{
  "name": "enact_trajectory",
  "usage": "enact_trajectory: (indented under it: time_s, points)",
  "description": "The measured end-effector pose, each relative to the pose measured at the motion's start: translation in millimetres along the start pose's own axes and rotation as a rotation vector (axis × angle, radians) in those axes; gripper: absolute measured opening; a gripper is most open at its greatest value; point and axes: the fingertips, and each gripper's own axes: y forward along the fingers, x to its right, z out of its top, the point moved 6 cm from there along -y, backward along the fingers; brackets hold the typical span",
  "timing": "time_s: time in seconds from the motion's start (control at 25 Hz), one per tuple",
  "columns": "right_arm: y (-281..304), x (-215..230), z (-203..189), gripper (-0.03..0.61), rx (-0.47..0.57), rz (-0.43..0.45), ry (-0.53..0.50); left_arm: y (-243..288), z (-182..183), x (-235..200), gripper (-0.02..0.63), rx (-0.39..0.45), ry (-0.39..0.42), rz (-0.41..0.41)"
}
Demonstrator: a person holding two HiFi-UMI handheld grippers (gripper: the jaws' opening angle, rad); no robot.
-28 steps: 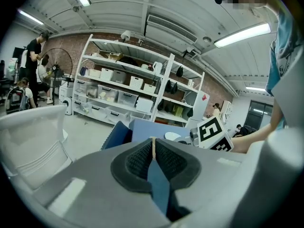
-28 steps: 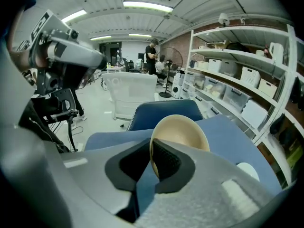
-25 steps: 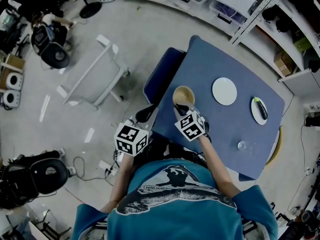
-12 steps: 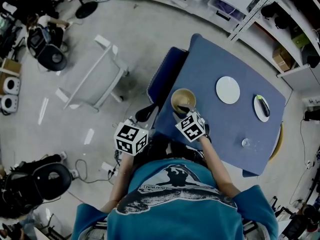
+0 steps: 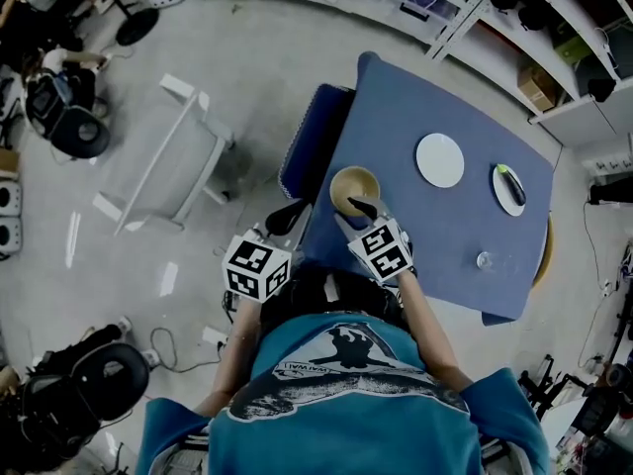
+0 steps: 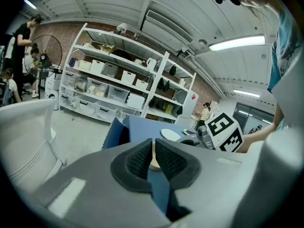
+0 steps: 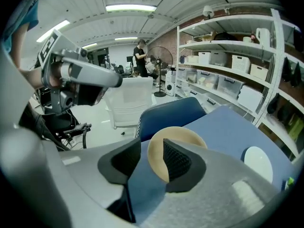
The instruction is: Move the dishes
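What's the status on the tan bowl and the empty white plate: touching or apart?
Apart. The head view shows a strip of bare blue table between the bowl and the empty white plate. The right gripper view shows the same gap.

reaching forward with both arms, a gripper in each hand.
pointing the right gripper [image 7: 150, 163] steeply down past a straight forearm [image 5: 422, 313], jaws parted after just opening, near rim of the bowl [image 7: 156, 151] loose in the gap, pads off it; tilting the left gripper [image 6: 153, 156] slightly down, jaws drawn together on nothing.
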Motion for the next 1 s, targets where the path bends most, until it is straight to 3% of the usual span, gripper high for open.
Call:
enact_trajectory:
  time_s: [0.32, 0.8, 1.0]
  points:
    - [-33.0, 4.3, -8.4, 0.150, 0.043, -0.092, 0.096, 20.6, -8.4, 5.7, 0.032, -0.049, 0.020, -0.105]
    - [-91.9, 12.3, -45.2, 0.150, 0.122, -0.225, 0.280, 43.3, -28.6, 37.2, 0.032, -0.185, 0.138, -0.242]
    - [-110.8, 9.4, -64.9, 0.150, 0.163, -0.274, 0.329, 49.1, -36.6, 60.1, 0.032, -0.194, 0.166, -0.281]
